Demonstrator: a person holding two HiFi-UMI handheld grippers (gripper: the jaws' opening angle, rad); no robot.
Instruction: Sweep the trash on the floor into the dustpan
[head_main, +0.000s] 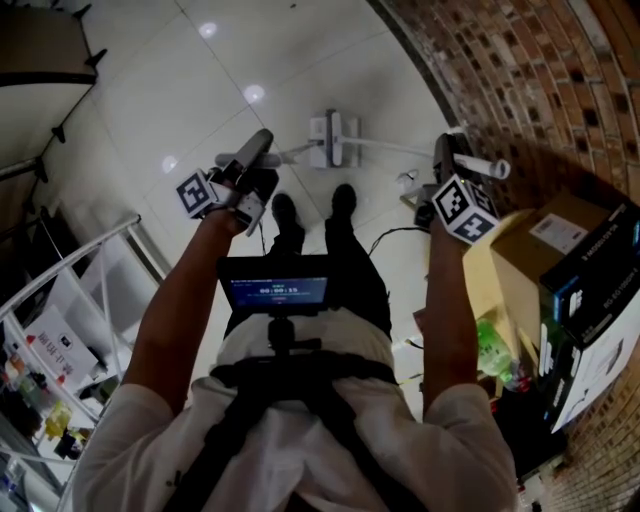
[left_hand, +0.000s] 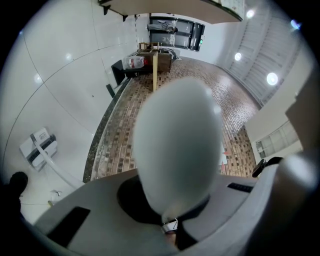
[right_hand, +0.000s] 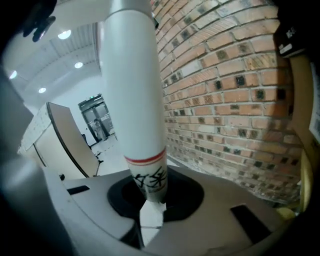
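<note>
Person stands on white tile floor (head_main: 200, 90), a long tool in each hand. The left gripper (head_main: 245, 185) has its jaws fully closed round a grey handle (head_main: 255, 155). Its own view shows the rounded grip end filling the gap between the jaws and pointing out level. The right gripper (head_main: 447, 165) is tipped downward, with its jaws drawn in tight on a white pole (head_main: 400, 150) marked with a red band and black characters; the pole rises straight out of the jaw gap. Both grips sit high on the shafts, probably so the person can work the far ends standing up, one tool to push and one to catch. The shafts converge on the white tool heads (head_main: 334, 138), which rest together on the floor at 12 o'clock from the shoes (head_main: 343, 200). Cannot tell which head is the dustpan. A small pale scrap (head_main: 405, 182), possibly the trash, lies at 2 o'clock from the shoes. It is near the brick wall (head_main: 520, 80), below the right gripper and apart from the heads. Boxes (head_main: 560, 250) are stacked at 3 o'clock. My read is that sweeping has not begun, as nothing is visibly gathered at the heads.
</note>
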